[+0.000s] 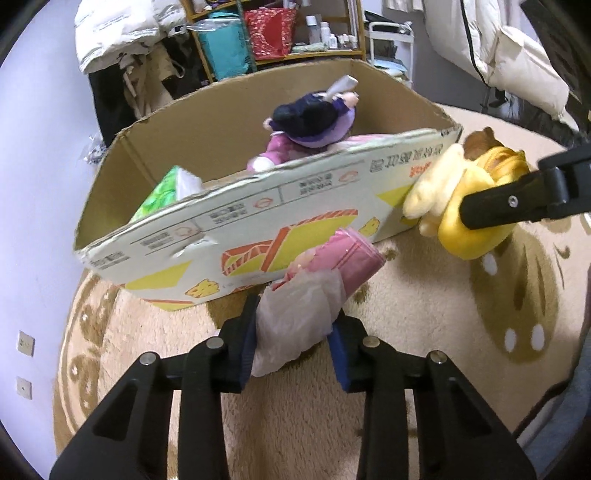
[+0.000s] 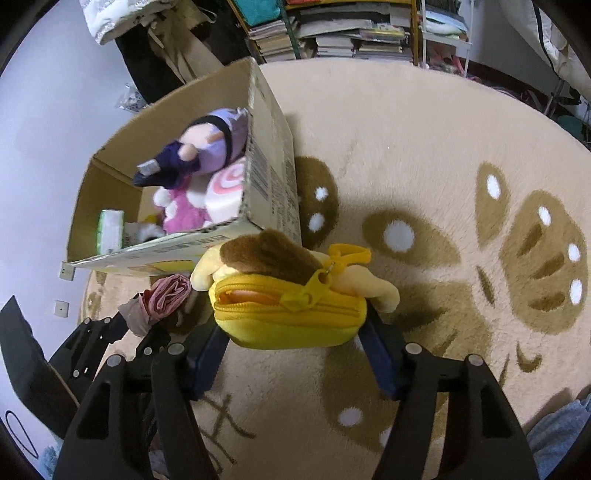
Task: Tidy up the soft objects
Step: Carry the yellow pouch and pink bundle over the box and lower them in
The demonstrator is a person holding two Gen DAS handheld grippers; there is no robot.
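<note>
A roll of pink plastic bags [image 1: 325, 273], its loose translucent end trailing downward, is pinched in the left claw [image 1: 291, 350] and held just in front of the printed near wall of an open cardboard box [image 1: 258, 218]. A yellow plush zip pouch [image 2: 291, 310] with a brown tuft and cream floppy ears is gripped from both sides by the right claw [image 2: 295, 354], beside the box's near corner and above a round cream rug [image 2: 406, 147] patterned with brown shapes and white dots. The pouch's zipper is seen partly undone, an orange lining showing through the gap. The box is set on the rug. Inside it, a doll with dark hair and purple clothing [image 1: 310, 125] is propped on top of a white cushion with a pink swirl [image 2: 225, 192] and a pink fluffy toy [image 2: 183, 214]. A green tissue pack [image 1: 162, 192] is stood at the box's other end. Shelves stacked with books [image 2: 332, 33] are seen beyond the rug's far edge, and pale padded bedding [image 1: 118, 29] is piled nearby.
</note>
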